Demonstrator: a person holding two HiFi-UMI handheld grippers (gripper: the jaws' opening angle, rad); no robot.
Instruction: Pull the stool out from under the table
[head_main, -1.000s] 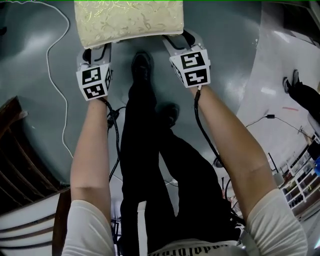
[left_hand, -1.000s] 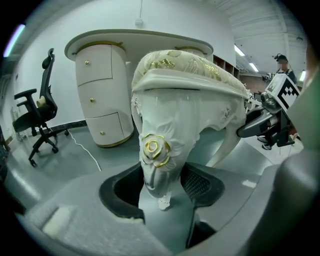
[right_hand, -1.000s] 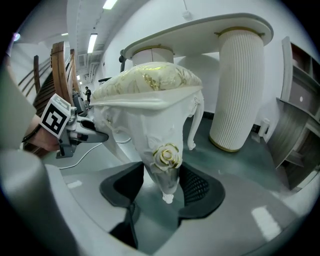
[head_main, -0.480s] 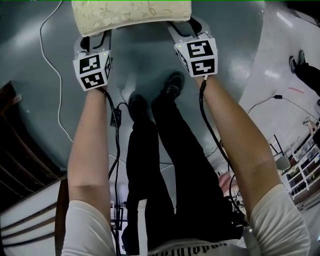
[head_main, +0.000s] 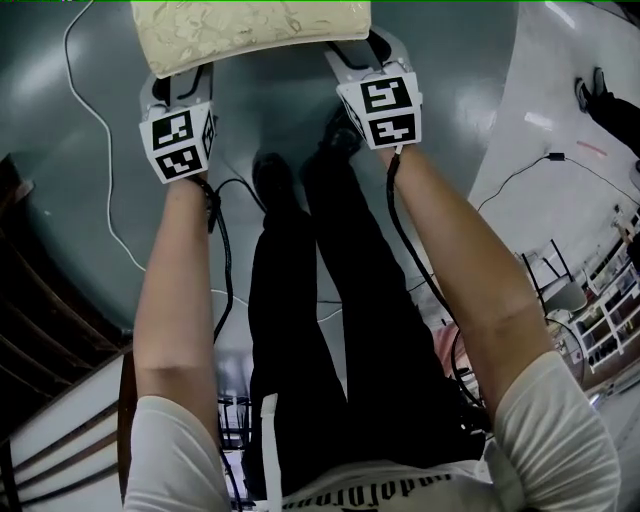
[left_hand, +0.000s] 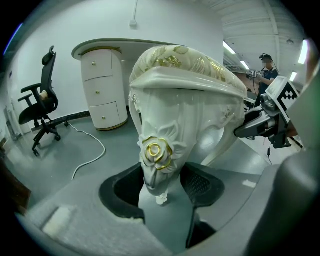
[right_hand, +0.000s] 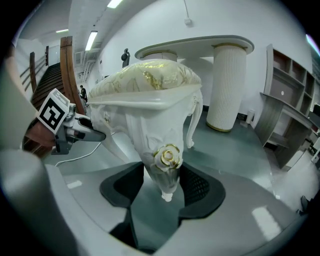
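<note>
I am gripping the stool (head_main: 250, 30) at 12 o'clock, with my left gripper (left_hand: 161, 182) and right gripper (right_hand: 165, 182) each clamping a carved leg (left_hand: 156, 160). It is sitting clear of the table (left_hand: 115, 46) behind. I am judging it rigid, fairly heavy and glossy-slippery, so holding low on the legs suits.

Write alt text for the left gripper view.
The left gripper clamps the carved white corner leg of a cushioned stool, with a gold rose just above its jaws. Behind stand a white desk and a black office chair.
</note>
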